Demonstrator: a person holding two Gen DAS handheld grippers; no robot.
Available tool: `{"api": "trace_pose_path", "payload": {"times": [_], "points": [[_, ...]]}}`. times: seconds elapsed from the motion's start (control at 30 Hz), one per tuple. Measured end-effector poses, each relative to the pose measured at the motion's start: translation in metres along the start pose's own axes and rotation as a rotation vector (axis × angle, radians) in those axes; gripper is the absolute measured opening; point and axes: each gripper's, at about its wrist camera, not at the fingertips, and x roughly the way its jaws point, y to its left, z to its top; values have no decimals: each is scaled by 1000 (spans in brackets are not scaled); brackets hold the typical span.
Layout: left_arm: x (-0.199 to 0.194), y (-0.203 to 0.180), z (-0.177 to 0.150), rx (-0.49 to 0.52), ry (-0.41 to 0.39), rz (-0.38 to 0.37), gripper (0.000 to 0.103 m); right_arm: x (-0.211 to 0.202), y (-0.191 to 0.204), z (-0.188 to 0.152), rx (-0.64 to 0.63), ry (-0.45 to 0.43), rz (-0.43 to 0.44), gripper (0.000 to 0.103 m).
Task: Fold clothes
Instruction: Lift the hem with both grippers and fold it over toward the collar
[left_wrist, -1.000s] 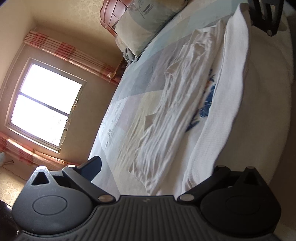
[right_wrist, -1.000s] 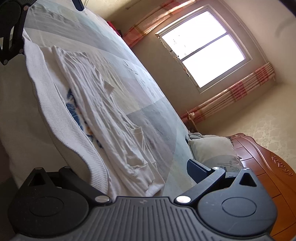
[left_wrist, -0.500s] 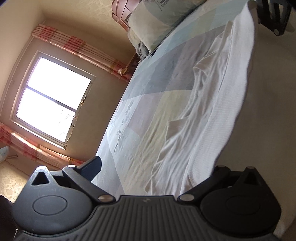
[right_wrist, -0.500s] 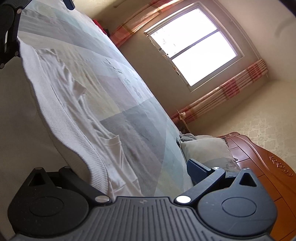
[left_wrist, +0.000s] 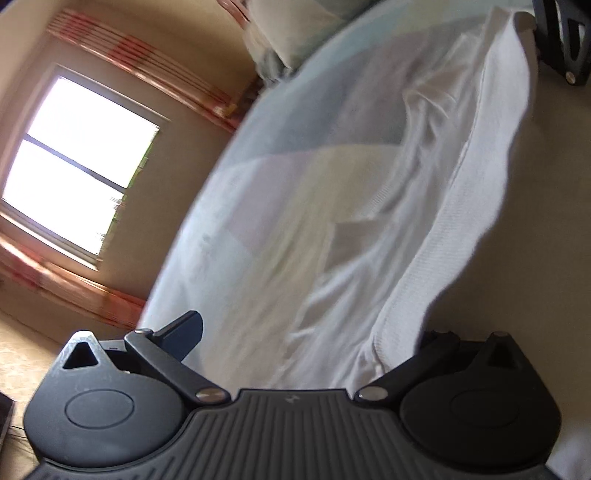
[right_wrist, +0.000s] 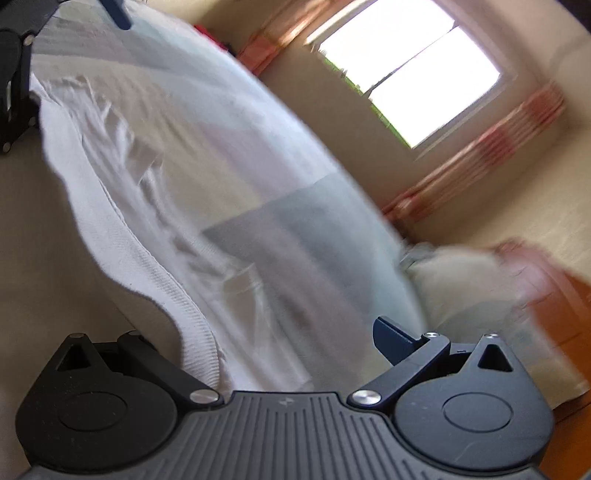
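A white garment lies on the bed, and its ribbed hem (left_wrist: 461, 221) is lifted and stretched between my two grippers. My left gripper (left_wrist: 308, 328) has its jaws wide apart. The hem comes down over its right finger and hides it, while the left fingertip (left_wrist: 188, 328) stands free. In the right wrist view the same hem (right_wrist: 110, 229) runs down to my right gripper (right_wrist: 264, 328). That gripper is also open, its left finger covered by cloth. Each view shows the other gripper at the hem's far end (left_wrist: 561, 37) (right_wrist: 14, 74).
The bed's pale patchwork sheet (left_wrist: 277, 184) (right_wrist: 295, 229) stretches beyond the garment. A pillow (left_wrist: 303, 22) (right_wrist: 461, 280) and a wooden headboard (right_wrist: 554, 295) are at one end. A bright window (left_wrist: 74, 166) (right_wrist: 406, 74) with striped curtains is on the far wall.
The lifted hem has swung farther over the garment, and the blue print seen a second ago is now covered. Both cameras have tilted and the picture is blurred by motion.
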Motion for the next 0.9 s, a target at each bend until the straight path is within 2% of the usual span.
{"api": "trace_pose_path", "payload": {"times": [0.1,0.33,0.47,0.57,0.77,0.9], "points": [[-6,3,-5,-17,0,-27,102,-2,-14,-8,104,42,80,103],[-48,15,-35,-94,-8,-144,102,-45,-43,-32,238,14,311,103],[-45,23,-41,-136,14,-168,103,-45,-35,-40,189,49,312,103],[-39,35,-34,-163,12,-139,103,-35,-44,-38,216,43,292,103],[-8,74,-7,-250,-15,-105,103,-7,-88,-33,372,48,243,103],[23,99,5,-337,20,-99,102,6,-115,-31,472,57,230,103]]}}
